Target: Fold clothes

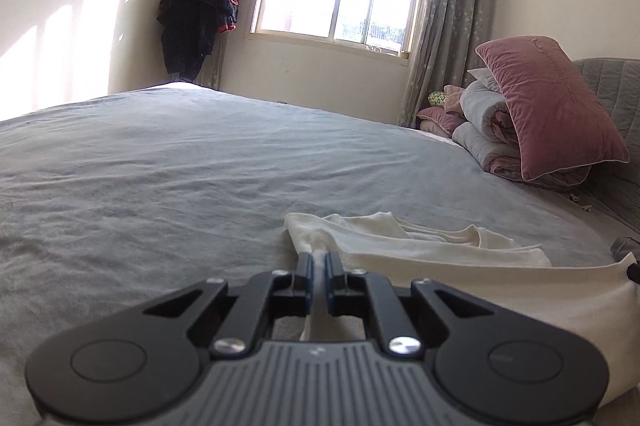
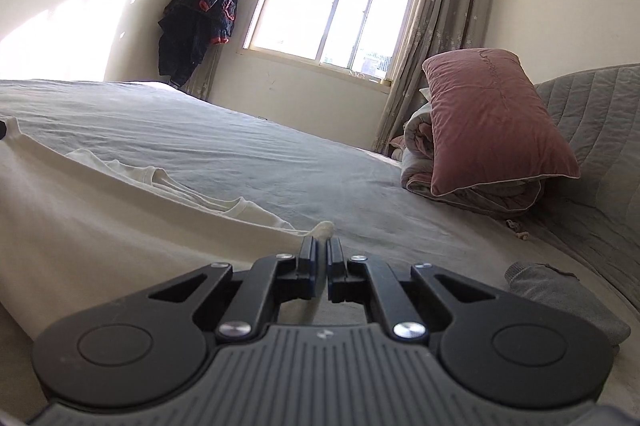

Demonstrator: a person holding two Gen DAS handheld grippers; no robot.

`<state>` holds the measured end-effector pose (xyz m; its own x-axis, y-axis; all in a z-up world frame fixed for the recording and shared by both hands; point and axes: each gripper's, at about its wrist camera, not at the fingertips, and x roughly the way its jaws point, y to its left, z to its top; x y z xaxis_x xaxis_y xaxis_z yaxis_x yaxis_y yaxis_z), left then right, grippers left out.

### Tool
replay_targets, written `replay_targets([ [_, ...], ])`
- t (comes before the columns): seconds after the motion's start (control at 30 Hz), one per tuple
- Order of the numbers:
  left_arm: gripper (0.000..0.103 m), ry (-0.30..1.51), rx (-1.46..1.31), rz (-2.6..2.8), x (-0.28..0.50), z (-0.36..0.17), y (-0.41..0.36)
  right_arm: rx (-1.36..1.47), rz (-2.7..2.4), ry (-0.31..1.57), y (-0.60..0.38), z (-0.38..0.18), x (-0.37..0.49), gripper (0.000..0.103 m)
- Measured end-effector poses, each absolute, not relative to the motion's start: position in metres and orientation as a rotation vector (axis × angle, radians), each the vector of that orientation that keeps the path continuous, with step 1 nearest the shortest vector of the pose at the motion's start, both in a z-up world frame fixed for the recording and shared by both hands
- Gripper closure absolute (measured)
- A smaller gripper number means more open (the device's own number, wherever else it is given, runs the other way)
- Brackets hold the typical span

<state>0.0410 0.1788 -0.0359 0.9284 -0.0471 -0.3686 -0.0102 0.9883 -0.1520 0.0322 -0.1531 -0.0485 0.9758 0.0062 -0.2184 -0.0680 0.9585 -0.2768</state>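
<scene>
A cream white shirt lies spread on the grey bed, stretched between both grippers. In the left wrist view my left gripper is shut on a bunched corner of the shirt, with cloth running back between its fingers. The shirt fills the left side of the right wrist view. There my right gripper is shut on another corner of it, and a small tuft of fabric sticks out past the fingertips. The cloth edge between the two corners hangs slightly taut above the sheet.
The grey bed sheet spreads wide ahead and to the left. A pink pillow leans on folded quilts by the grey headboard at right. A grey garment lies near the right gripper. A dark coat hangs beside the window.
</scene>
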Motion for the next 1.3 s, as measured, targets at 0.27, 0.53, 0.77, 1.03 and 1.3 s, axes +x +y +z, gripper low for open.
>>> replay_targets([
  [0.27,0.086,0.552,-0.106,0.079,0.083,-0.071,0.173,-0.332,0.051,0.415,-0.147,-0.078,0.074,0.099],
  [0.53,0.051,0.617,-0.258,0.123,0.075,-0.062,0.198,-0.298,0.040,0.509,-0.150,-0.074,0.073,0.056],
  [0.77,0.040,0.754,-0.541,0.052,0.047,-0.053,0.237,-0.082,0.087,0.604,-0.175,-0.059,0.053,0.048],
  [1.03,0.032,0.832,-0.848,-0.030,0.012,-0.064,0.263,0.321,0.128,0.718,-0.205,-0.044,0.012,0.044],
  [1.3,0.032,0.848,-1.221,-0.039,-0.021,-0.093,0.270,0.756,0.167,0.751,-0.198,-0.064,-0.023,0.043],
])
